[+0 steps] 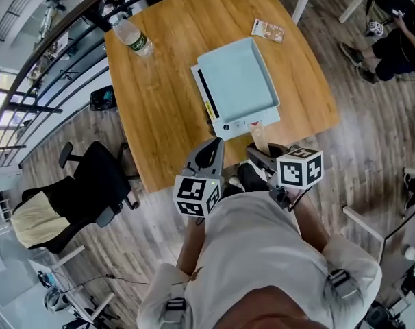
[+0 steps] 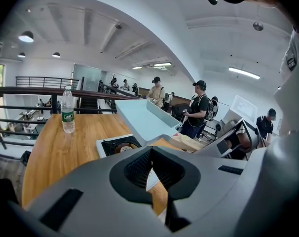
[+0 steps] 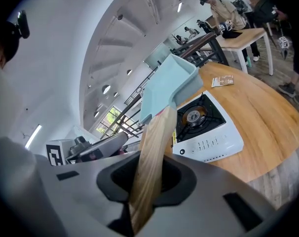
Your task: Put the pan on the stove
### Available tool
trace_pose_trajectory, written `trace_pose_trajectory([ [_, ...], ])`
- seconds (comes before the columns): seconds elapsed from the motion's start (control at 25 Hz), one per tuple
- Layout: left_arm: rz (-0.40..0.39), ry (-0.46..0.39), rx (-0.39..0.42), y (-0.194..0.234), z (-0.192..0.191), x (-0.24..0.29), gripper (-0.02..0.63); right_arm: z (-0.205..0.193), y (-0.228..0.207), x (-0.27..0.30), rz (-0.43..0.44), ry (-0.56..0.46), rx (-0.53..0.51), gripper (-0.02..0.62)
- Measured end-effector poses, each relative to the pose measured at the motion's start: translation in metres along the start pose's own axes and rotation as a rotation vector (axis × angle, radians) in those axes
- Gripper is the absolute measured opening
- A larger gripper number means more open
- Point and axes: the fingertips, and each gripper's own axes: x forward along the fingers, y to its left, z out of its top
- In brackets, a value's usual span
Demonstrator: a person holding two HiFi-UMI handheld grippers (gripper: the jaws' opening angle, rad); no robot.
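A light blue square pan (image 1: pixel 235 81) with a wooden handle (image 1: pixel 259 139) hangs tilted above the white single-burner stove (image 1: pixel 245 124) on the wooden table (image 1: pixel 159 94). My right gripper (image 1: pixel 262 157) is shut on the handle (image 3: pixel 152 157) at the table's near edge. In the right gripper view the pan (image 3: pixel 169 85) sits clear of the bare burner of the stove (image 3: pixel 204 125). My left gripper (image 1: pixel 209 153) is beside the right one, shut with nothing in it (image 2: pixel 150 169). The left gripper view shows the pan (image 2: pixel 144 117) above the stove (image 2: pixel 117 146).
A water bottle (image 1: pixel 132 38) stands at the table's far left corner and a small packet (image 1: pixel 268 30) lies at the far right. A black office chair (image 1: pixel 91 184) is left of the table. A white table (image 3: pixel 241 36) and several people stand beyond.
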Motion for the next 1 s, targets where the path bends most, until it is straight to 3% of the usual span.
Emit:
trace_pose_trajectory([
  [0.44, 0.044, 0.045, -0.048, 0.017, -0.009, 0.021, 0.018, 0.004, -0.027, 0.023, 0.024, 0.057, 0.031, 0.072],
  [1.0, 0.000, 0.095, -0.046, 0.040, -0.025, 0.047, 0.018, -0.002, -0.052, 0.060, 0.023, 0.069, 0.082, 0.072],
])
